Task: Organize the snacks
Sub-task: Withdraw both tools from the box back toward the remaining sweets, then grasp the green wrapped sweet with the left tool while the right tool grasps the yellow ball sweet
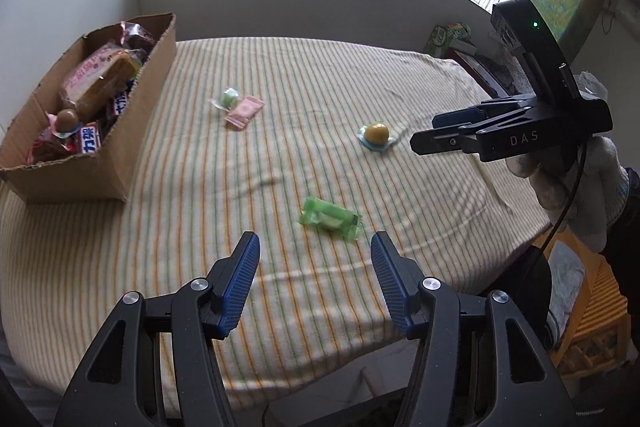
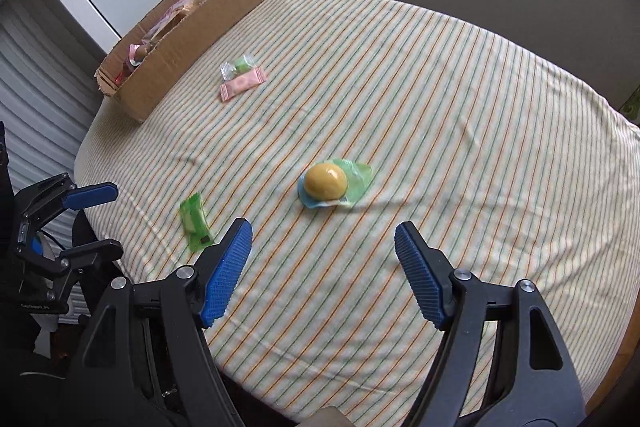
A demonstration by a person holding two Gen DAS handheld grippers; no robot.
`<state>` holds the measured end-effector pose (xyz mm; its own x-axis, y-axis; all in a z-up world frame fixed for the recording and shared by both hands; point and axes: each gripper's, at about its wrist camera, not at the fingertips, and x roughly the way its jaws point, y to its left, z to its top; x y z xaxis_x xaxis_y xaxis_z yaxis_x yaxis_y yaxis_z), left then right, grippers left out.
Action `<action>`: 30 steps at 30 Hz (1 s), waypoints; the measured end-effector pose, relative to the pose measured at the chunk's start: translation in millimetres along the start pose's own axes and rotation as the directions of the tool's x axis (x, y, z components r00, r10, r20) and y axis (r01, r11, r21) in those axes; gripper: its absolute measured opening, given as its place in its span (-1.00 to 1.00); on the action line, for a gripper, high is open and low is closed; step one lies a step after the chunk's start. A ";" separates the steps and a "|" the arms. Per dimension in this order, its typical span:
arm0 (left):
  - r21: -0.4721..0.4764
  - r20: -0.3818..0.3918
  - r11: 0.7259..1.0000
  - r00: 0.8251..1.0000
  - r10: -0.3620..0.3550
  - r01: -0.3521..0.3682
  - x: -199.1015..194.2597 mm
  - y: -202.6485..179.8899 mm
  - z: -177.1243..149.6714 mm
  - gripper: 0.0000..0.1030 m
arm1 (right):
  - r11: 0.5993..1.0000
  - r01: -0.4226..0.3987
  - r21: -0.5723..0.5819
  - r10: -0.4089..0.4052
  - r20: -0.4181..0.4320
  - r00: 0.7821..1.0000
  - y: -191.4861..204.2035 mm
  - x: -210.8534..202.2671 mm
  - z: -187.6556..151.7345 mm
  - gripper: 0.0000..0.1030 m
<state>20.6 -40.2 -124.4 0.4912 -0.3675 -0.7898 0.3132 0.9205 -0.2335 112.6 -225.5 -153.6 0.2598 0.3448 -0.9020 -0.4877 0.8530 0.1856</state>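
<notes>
**Snacks on the striped counter**

"DAS" is read on the right gripper. The cardboard box is filled with wrapped snacks. The green packet lies before the left gripper. Both jaws are held apart, empty.

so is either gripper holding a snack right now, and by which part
Nothing is held. The left gripper is open above the green packet, and the right gripper is open near the yellow jelly cup. Neither touches a snack.

Bare striped cloth surrounds the yellow jelly cup; approach unobstructed.
</notes>
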 end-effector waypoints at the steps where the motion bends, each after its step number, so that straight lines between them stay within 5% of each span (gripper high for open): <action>1: 0.002 -0.014 1.000 1.000 -0.013 0.013 3.7 -1.5 -2.3 0.11 | 1.000 -0.017 0.009 0.017 -0.005 1.000 -0.4 1.3 -4.1 0.48; 8: -0.005 -0.071 0.999 0.996 -0.051 0.051 29.8 -8.4 -3.8 0.11 | 0.992 -0.109 0.063 0.110 -0.024 0.994 -4.2 13.6 -1.4 0.09; 12: -0.019 -0.084 0.998 0.994 -0.067 0.065 39.6 -7.2 -0.7 -0.06 | 0.988 -0.119 0.098 0.123 -0.038 0.992 -6.1 24.1 5.3 0.07; 30: 0.058 -0.079 0.998 0.997 0.000 0.005 66.4 -27.4 20.4 -0.08 | 0.989 -0.067 0.130 0.071 -0.027 0.997 -9.3 52.3 45.4 0.07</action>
<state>61.3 -92.5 -158.9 0.4253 -0.3558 -0.8322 0.3624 0.9095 -0.2037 168.5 -197.7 -184.8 0.2017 0.3936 -0.8969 -0.3919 0.8716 0.2944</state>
